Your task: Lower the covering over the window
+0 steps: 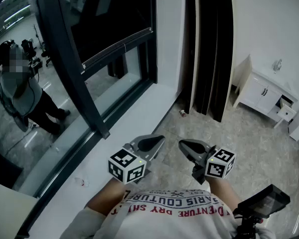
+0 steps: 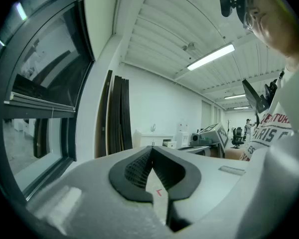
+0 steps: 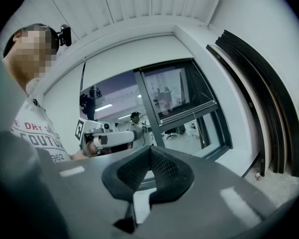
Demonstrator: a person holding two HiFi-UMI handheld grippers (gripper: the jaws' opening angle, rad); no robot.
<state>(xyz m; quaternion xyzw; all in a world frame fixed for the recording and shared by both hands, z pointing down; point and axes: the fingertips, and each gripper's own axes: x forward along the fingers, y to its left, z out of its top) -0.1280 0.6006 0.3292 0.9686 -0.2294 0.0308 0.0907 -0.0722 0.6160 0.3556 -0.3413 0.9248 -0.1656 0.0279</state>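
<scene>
Tiled room, window upper left. Your left gripper and right gripper are both closed, empty. Blind likely light, floppy; pinch its stiff bottom rail mid-span.

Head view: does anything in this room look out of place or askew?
Yes, two small things. On the white cabinet in the corner, one drawer stands pulled out and its front seems tilted. A small cup-like item lies on the floor beside the leaning dark panels; what it is I can't tell.
</scene>
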